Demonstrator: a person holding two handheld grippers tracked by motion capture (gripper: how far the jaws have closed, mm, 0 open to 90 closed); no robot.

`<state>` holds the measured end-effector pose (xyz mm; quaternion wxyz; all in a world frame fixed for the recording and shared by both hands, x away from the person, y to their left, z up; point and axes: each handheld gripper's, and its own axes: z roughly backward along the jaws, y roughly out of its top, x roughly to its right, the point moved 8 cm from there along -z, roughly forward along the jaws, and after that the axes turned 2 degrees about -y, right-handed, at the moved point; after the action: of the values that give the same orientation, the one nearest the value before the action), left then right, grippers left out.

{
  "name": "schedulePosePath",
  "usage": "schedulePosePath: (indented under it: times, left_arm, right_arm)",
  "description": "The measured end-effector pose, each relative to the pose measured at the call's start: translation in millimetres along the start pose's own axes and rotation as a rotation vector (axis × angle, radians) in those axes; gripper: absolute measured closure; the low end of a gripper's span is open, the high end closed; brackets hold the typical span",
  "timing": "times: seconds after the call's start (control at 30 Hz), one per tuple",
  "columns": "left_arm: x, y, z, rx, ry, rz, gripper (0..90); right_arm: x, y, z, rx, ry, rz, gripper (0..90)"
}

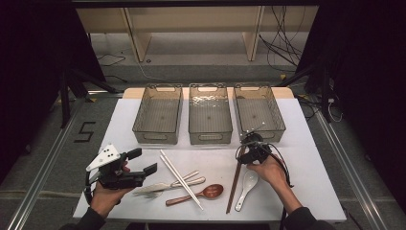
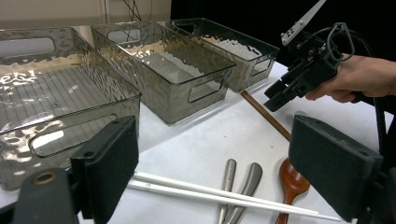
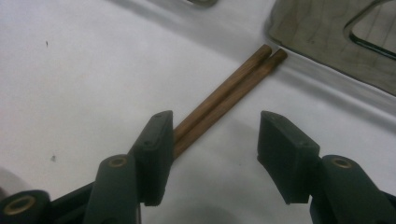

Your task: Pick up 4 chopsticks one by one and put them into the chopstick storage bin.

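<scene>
A pair of brown wooden chopsticks [image 1: 233,184] lies on the white table, running from the right bin toward the front edge. My right gripper [image 1: 242,158] hovers low over their far end, jaws pointing down. In the right gripper view the gripper [image 3: 217,123] is open and straddles the chopsticks [image 3: 229,91], which pass under its left jaw; the pads do not press on them. My left gripper [image 1: 142,161] is held above the table's left front, open and holding nothing. In the left gripper view its jaws [image 2: 219,140] frame the right gripper [image 2: 303,74] and one brown chopstick [image 2: 266,114].
Three clear bins [image 1: 155,136] [image 1: 209,138] [image 1: 280,122] stand in a row at the back. In front lie white chopsticks [image 1: 179,177], a metal fork and knife [image 1: 167,186], a brown wooden spoon [image 1: 201,194] and a white ceramic spoon [image 1: 247,184].
</scene>
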<state>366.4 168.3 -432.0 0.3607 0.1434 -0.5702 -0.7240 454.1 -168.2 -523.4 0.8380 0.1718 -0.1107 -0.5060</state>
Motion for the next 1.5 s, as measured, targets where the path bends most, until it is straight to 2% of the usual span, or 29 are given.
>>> schedulePosePath:
  times: [0.33,0.77,1.03,1.4,1.5]
  left_arm:
    - [-0.1,-0.1,0.2,-0.002,-0.001,-0.002,15.6]
    - [0.0,0.3,0.6,0.0,0.001,-0.002,15.6]
    - [0.3,0.2,0.4,-0.002,0.0,-0.004,15.6]
    - [0.0,0.1,0.7,0.0,0.002,-0.002,15.6]
    - [0.0,0.0,0.6,0.0,0.002,-0.002,15.6]
  right_arm:
    - [-3.0,-1.3,-7.5,-0.035,-0.016,0.016,49.9]
    - [-7.2,-4.2,-9.5,-0.056,0.013,-0.003,52.1]
    - [-11.0,-6.9,-8.9,-0.073,0.03,0.006,59.3]
    - [-12.7,-10.7,-8.3,-0.092,0.022,0.014,57.7]
    - [-16.6,-11.9,-8.9,-0.1,0.014,0.039,52.3]
